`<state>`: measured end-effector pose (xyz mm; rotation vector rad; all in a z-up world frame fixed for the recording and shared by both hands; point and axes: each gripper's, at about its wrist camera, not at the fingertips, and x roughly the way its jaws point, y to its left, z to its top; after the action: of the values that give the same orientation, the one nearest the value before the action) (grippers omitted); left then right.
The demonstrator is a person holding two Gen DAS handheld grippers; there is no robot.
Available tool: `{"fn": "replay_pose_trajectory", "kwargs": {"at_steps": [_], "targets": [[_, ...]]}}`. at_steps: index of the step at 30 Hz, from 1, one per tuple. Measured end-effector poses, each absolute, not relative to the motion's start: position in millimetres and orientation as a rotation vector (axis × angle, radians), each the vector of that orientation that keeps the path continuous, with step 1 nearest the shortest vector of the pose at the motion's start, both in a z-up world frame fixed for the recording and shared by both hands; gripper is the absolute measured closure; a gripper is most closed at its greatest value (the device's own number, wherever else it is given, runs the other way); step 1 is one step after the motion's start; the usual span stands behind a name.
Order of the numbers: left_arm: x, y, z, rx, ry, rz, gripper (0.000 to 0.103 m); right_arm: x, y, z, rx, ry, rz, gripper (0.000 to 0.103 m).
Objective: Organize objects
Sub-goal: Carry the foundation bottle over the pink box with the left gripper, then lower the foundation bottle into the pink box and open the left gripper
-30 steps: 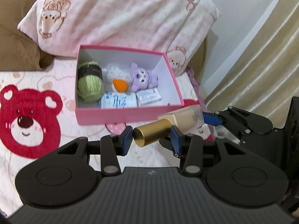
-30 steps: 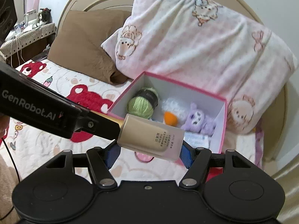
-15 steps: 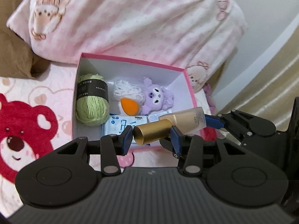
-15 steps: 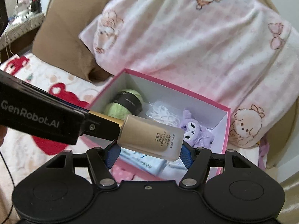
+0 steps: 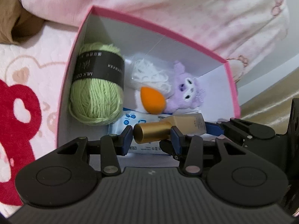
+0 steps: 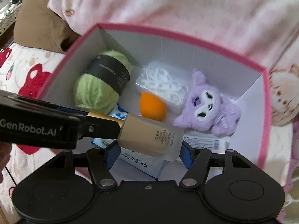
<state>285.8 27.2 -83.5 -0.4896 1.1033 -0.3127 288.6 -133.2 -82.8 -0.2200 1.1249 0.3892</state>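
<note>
Left gripper [image 5: 152, 137] clamped narrow on gold cap [image 5: 151, 133] of foundation bottle [image 6: 151, 137]; right gripper [image 6: 148, 149] closed wider across frosted glass body, same bottle. Both pads pressing, bottle carried level between the two, above near end of pink box [image 5: 158, 30]. Underneath: blue-white wipe packs [image 6: 143, 163], flat on box floor. Farther in: green yarn ball [image 5: 97, 91] at left wall, orange sponge [image 5: 152, 101], white bagged bundle [image 5: 151, 76], purple plush [image 6: 207, 110] at right.

Probably best done by lowering level onto the wipe packs, clear of sponge, both ends down together. Should free one end first only once glass rests, since a cap-only hold likely lets body swing. Near wall close; worth watching the rim.

Left view only: cap end-on, blue pads on it, yarn label text. Right view only: printed label on glass, left tool's branded finger [image 6: 37, 128], plush face, brown pillow [image 6: 39, 22]. Gap under bottle hidden in both.
</note>
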Motion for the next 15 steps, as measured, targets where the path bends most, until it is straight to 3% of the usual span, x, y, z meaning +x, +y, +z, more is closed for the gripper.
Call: {"fn": "replay_pose_trajectory", "kwargs": {"at_steps": [15], "targets": [[302.2, 16.1, -105.5, -0.453, 1.12, -0.254, 0.061, 312.2, -139.7, -107.7, -0.176, 1.18, 0.439, 0.029]]}}
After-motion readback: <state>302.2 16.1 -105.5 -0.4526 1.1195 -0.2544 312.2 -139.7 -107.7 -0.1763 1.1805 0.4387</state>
